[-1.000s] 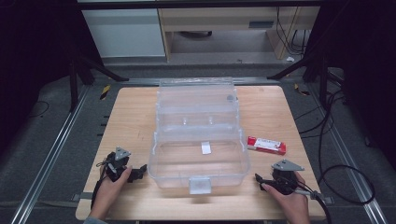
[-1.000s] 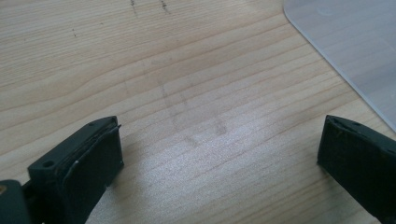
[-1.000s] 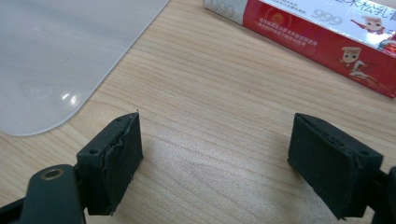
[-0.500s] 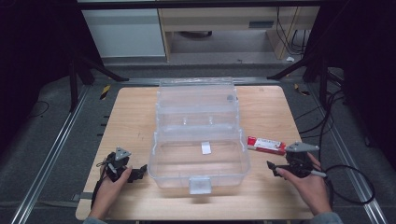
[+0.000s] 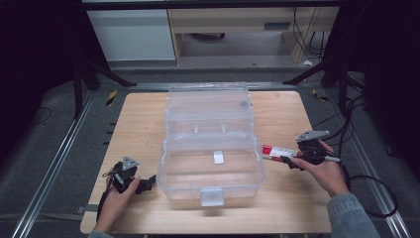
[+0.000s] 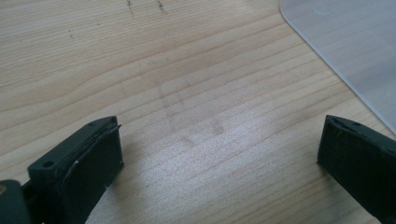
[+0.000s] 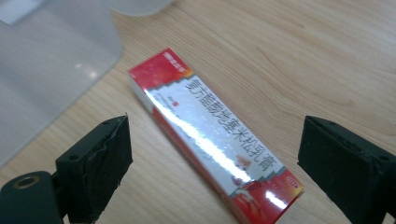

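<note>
A clear plastic storage box [image 5: 210,148] with stepped trays stands open in the middle of the wooden table [image 5: 143,124]. A slim red and white carton [image 5: 277,151] lies flat just right of it. My right gripper [image 5: 289,161] hovers over the carton's right end, open. Its jaws have just been opening. In the right gripper view the carton [image 7: 215,135] lies on the wood between and below the spread jaws, untouched. My left gripper [image 5: 146,184] rests low at the front left, open over bare wood [image 6: 219,135], beside the clear box's corner [image 6: 355,42].
Metal rails run along both sides of the table. Black cables trail at the right. A white cabinet and a wooden shelf stand behind the table's far edge.
The right hand has travelled from the front right corner away from the person and up, arriving over the carton's right end. The left hand has stayed put.
</note>
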Action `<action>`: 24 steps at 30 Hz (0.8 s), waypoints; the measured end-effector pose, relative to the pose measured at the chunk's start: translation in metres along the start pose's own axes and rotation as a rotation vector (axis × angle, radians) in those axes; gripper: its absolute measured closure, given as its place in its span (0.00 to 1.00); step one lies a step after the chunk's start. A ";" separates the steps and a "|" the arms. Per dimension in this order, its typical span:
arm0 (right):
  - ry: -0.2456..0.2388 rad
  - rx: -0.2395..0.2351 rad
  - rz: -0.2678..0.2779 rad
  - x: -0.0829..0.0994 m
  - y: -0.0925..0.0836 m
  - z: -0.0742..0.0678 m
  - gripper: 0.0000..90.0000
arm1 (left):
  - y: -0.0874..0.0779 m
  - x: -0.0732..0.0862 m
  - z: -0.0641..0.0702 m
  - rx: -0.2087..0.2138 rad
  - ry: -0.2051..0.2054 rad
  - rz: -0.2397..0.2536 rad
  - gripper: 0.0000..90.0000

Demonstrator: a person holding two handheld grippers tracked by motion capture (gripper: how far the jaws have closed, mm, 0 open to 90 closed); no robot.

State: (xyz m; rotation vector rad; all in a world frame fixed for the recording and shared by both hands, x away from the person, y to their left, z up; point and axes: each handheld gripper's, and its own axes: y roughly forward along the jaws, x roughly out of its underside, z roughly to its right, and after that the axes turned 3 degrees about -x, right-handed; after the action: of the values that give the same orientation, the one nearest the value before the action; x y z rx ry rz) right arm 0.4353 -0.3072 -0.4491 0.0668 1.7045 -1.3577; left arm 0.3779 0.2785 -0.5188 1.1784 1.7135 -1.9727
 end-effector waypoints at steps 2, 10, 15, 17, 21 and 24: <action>0.008 -0.008 -0.035 -0.001 0.007 0.006 0.12 | 0.000 0.000 0.000 0.001 0.001 0.000 0.00; -0.039 -0.023 -0.130 -0.005 0.026 0.014 0.13 | 0.000 0.000 0.001 0.006 0.005 0.001 0.00; -0.042 -0.028 -0.164 -0.004 0.034 0.014 0.22 | 0.000 0.000 0.001 0.008 0.006 0.001 0.00; -0.054 -0.038 -0.178 -0.003 0.032 0.014 0.28 | 0.000 0.000 0.001 0.009 0.007 0.001 0.00; -0.061 -0.046 -0.182 0.000 0.027 0.013 0.38 | 0.000 0.000 0.001 0.010 0.009 0.001 0.00; -0.061 -0.039 -0.188 0.003 0.024 0.012 0.44 | 0.000 0.000 0.001 0.011 0.010 0.000 0.00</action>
State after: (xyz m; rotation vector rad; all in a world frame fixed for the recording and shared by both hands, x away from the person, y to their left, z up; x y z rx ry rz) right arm 0.4541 -0.3086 -0.4683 -0.1591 1.7183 -1.4474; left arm 0.3772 0.2773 -0.5188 1.1942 1.7098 -1.9818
